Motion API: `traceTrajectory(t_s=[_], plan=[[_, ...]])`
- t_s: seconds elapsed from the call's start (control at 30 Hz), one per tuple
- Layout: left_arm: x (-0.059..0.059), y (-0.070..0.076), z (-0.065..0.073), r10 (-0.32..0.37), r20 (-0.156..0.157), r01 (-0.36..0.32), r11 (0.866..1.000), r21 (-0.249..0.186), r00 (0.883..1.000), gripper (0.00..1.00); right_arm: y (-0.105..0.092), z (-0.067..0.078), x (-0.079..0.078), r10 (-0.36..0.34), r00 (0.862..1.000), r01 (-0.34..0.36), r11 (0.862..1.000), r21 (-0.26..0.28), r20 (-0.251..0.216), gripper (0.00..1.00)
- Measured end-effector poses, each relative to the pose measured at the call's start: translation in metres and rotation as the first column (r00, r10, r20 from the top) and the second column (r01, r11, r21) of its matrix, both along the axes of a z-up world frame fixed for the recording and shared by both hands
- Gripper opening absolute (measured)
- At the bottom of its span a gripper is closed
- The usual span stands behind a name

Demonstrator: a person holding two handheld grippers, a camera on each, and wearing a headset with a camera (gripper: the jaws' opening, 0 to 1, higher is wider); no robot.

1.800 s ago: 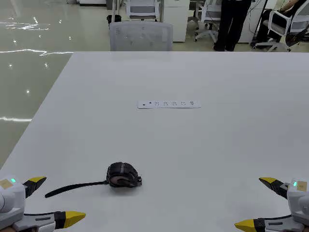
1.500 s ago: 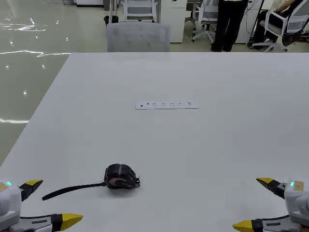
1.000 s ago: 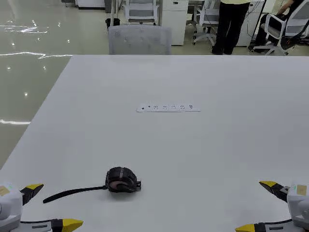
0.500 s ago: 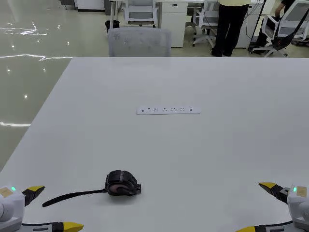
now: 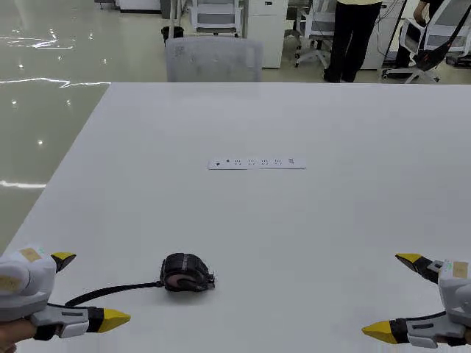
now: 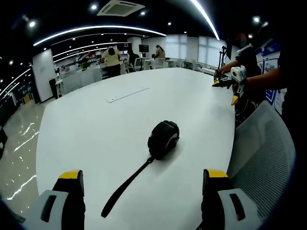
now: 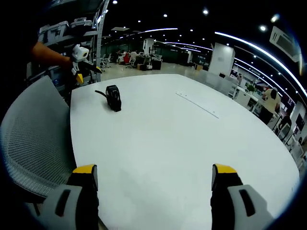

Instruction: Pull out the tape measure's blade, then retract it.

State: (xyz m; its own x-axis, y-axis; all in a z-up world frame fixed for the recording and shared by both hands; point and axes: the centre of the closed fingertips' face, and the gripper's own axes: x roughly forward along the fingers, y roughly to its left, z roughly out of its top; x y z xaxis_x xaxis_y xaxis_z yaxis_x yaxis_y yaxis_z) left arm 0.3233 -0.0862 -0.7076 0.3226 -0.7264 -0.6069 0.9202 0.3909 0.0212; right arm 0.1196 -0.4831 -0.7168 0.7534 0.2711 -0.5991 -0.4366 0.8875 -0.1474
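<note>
A small black tape measure lies on the white table near its front left, with a black strap trailing left from it. In the left gripper view the tape measure sits ahead of the jaws with the strap running toward them. My left gripper is open at the bottom left, close to the strap's end. My right gripper is open at the bottom right, far from the case. From the right gripper view the tape measure is small and distant.
A white power strip lies in the table's middle. A grey mesh chair stands at the far edge. People and office chairs are beyond it. A mesh chair back is close by my seat side.
My left gripper has risen and come forward toward the strap's end. The right gripper has lifted slightly. The tape measure has stayed in place.
</note>
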Motion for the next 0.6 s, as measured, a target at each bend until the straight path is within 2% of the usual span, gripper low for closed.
traceTrajectory(t_s=[0.07, 0.17, 0.23, 0.3, 0.33, 0.4, 0.5, 0.57, 0.6], plan=[[0.001, -0.006, 0.003, -0.028, 0.01, 0.028, 1.0, 0.006, 1.0, 1.0, -0.001, 0.002, 0.002, 0.005, 1.0, -0.005, 1.0, -0.004, 0.002, 1.0], [0.0, -0.016, 0.002, -0.089, 0.015, 0.088, 0.995, 0.045, 0.996, 1.0, -0.001, 0.008, 0.006, 0.011, 1.0, -0.011, 1.0, 0.002, 0.004, 1.0], [0.0, -0.024, 0.003, -0.136, 0.024, 0.134, 0.989, 0.063, 0.99, 1.0, 0.0, 0.01, 0.009, 0.017, 1.0, -0.017, 1.0, -0.001, 0.007, 1.0], [-0.001, -0.032, 0.004, -0.173, 0.012, 0.171, 0.982, 0.082, 0.985, 0.99, -0.001, 0.009, 0.011, 0.02, 1.0, -0.02, 1.0, -0.002, 0.002, 1.0], [0.001, -0.036, 0.005, -0.199, 0.03, 0.195, 0.976, 0.098, 0.98, 0.98, -0.001, 0.01, 0.012, 0.022, 1.0, -0.022, 1.0, -0.003, 0.002, 1.0], [0.001, -0.042, 0.006, -0.229, 0.03, 0.224, 0.968, 0.116, 0.973, 0.97, -0.001, 0.01, 0.013, 0.019, 1.0, -0.019, 1.0, 0.002, -0.011, 1.0], [-0.004, -0.052, 0.006, -0.283, -0.013, 0.281, 0.948, 0.148, 0.959, 0.99, 0.002, 0.01, 0.015, 0.037, 0.999, -0.037, 0.999, 0.013, -0.02, 1.0], [-0.005, -0.059, 0.005, -0.343, -0.02, 0.34, 0.919, 0.2, 0.939, 0.99, 0.011, 0.015, 0.017, 0.048, 0.999, -0.048, 0.999, 0.012, -0.024, 1.0], [-0.005, -0.062, 0.006, -0.366, -0.019, 0.362, 0.908, 0.211, 0.93, 0.99, 0.012, 0.016, 0.018, 0.054, 0.998, -0.053, 0.999, 0.01, -0.022, 1.0]])
